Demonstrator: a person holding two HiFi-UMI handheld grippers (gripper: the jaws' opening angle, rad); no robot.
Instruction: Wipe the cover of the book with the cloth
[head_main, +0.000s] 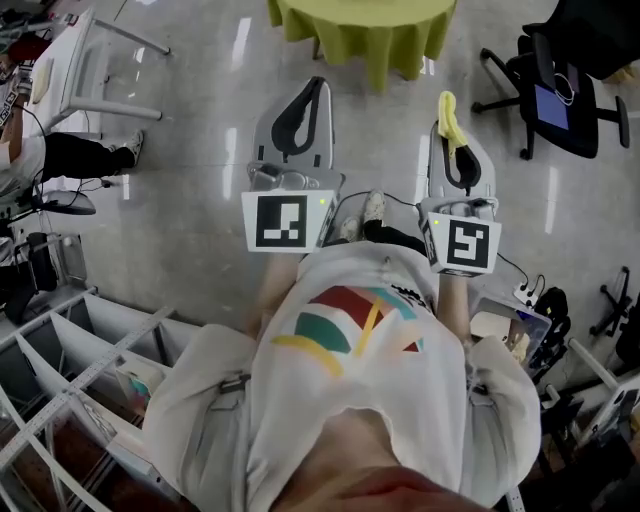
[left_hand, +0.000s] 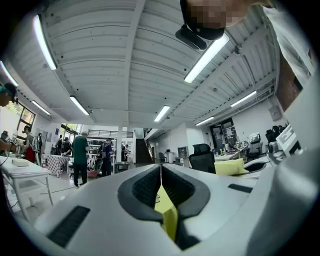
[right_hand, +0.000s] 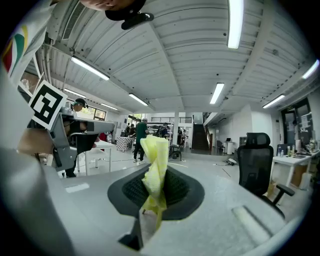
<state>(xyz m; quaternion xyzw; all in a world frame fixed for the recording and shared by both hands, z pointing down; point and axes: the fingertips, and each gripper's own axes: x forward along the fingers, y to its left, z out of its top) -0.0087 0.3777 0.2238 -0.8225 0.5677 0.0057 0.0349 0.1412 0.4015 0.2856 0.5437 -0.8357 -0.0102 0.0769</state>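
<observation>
My right gripper (head_main: 447, 100) is shut on a yellow cloth (head_main: 450, 118), which sticks out past its tip. The right gripper view shows the crumpled cloth (right_hand: 155, 155) standing up between the closed jaws of that gripper (right_hand: 159, 172). My left gripper (head_main: 316, 84) is shut with nothing in it. In the left gripper view, the jaws of the left gripper (left_hand: 161, 166) meet in a thin line. Both grippers are held level over the floor, side by side and apart. No book shows in any view.
A table under a yellow-green cloth (head_main: 365, 25) stands just beyond the grippers. A black office chair (head_main: 560, 95) is at the right, a white table (head_main: 85, 60) at the far left, and white shelving (head_main: 80, 350) at the lower left. People (left_hand: 80, 155) stand far off.
</observation>
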